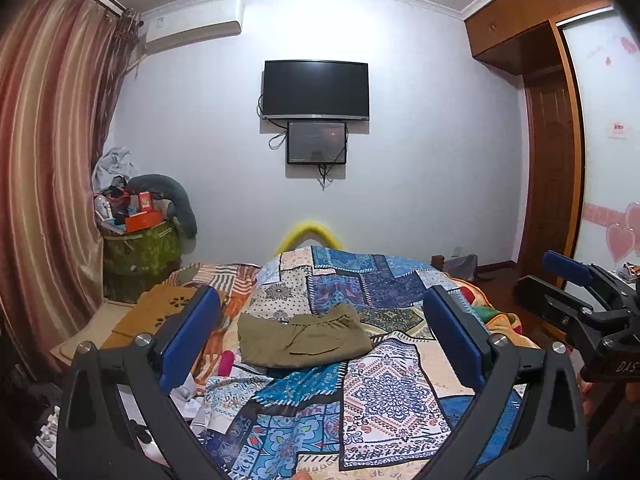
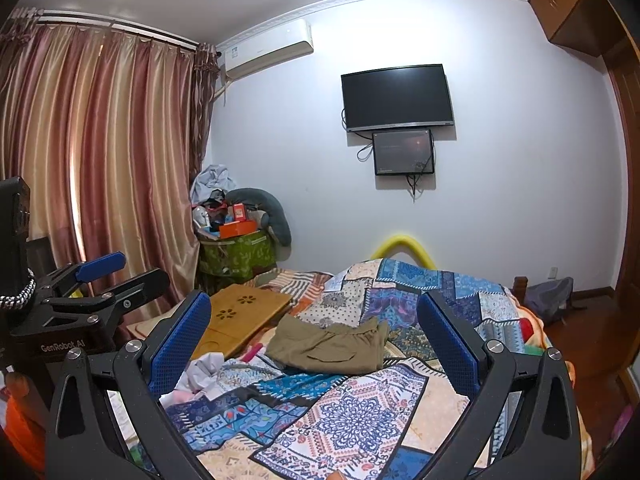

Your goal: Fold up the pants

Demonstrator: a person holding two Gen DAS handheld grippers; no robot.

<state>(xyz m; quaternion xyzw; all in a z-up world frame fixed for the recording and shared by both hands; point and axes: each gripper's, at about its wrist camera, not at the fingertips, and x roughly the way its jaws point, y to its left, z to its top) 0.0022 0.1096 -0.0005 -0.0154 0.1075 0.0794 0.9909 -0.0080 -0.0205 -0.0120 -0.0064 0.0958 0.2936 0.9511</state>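
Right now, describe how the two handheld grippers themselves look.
Both match. The left gripper and right gripper have black angular frames, silver round bolts and blue textured pads on each finger. The left gripper's side, in the right wrist view, bears white "GenRobot.AI" lettering. No sleeves visible.

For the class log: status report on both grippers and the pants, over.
Left gripper open, empty. Right gripper open, empty. Olive pants folded on patchwork bedspread, untouched. Nothing in the way.
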